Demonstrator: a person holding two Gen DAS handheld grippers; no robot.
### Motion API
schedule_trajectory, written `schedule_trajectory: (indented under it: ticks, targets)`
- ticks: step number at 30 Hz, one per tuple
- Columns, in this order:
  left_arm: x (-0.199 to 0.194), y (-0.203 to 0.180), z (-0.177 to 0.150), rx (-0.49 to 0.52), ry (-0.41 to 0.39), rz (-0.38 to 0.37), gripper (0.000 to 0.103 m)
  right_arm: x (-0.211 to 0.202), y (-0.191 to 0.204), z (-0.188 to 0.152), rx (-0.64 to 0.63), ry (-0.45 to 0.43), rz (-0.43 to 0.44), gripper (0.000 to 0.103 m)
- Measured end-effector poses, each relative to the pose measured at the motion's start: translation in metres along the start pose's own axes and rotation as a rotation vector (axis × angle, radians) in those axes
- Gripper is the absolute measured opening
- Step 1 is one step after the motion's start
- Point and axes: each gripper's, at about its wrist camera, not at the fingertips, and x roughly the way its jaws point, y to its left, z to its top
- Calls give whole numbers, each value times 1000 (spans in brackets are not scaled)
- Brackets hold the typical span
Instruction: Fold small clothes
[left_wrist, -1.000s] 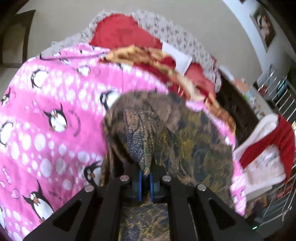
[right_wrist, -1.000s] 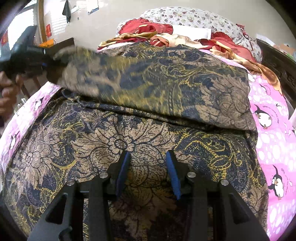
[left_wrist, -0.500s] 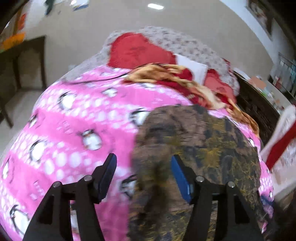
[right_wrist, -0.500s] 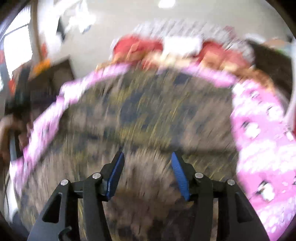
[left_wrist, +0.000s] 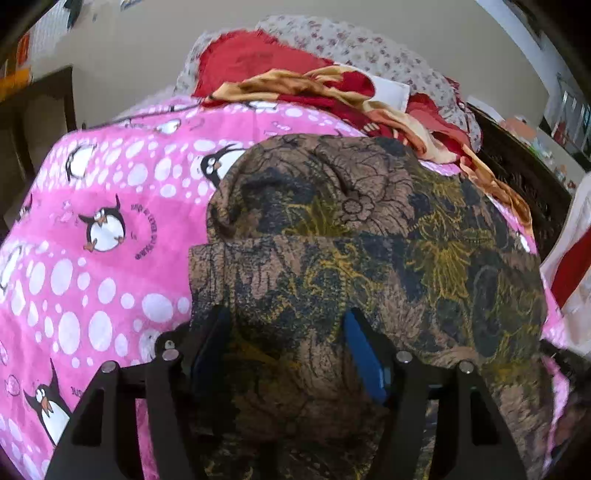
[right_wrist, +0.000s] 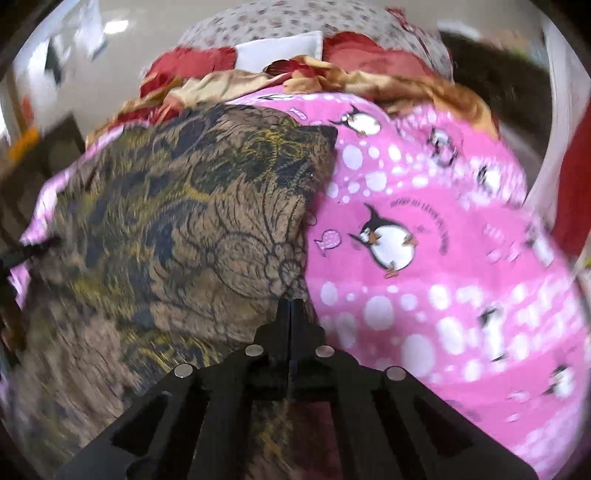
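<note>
My left claw (left_wrist: 284, 343) is opening astride the folded brown garment (left_wrist: 369, 240) on the pink penguin blanket (left_wrist: 103, 229), while my right claw (right_wrist: 291, 314) pinches shut at the garment's edge to square the fold.

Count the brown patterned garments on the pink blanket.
1: the brown floral garment lies folded on the pink penguin blanket, in front of the red and gold bedding pile. Another could be hidden underneath.

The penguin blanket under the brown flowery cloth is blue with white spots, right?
Not quite: the penguin blanket is pink, not blue. The left wrist view shows it clearly, and the right wrist view agrees. The rest holds: it has white spots, and the brown flowery cloth lies on top of it.
</note>
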Motion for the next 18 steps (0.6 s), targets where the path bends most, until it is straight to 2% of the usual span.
schedule_trajectory:
  ticks: [3,5,7,9,11,12,13,15,18]
  targets:
    - [-10,-5,3,11,-42,12,69,-32,12,21,1,-132,39,0]
    - [-15,-5,13,-5,-83,7,69,-42,25,41,-4,-180,67,5]
    - [-14,-4,24,-27,-91,17,69,-34,40,61,-14,-202,69,10]
    - [1,0,32,-51,-38,20,70,-7,51,74,-49,-175,26,12]
    - [28,8,28,-72,77,44,75,42,40,70,-17,-14,-1,17]
    - [28,4,25,-17,41,55,78,55,33,63,0,3,19,16]
    - [27,0,23,19,37,63,78,54,30,59,-11,-30,28,17]
    - [25,-2,20,54,35,61,78,51,29,59,-12,-29,29,17]
    - [15,7,23,8,24,45,77,45,32,70,-39,27,5,17]
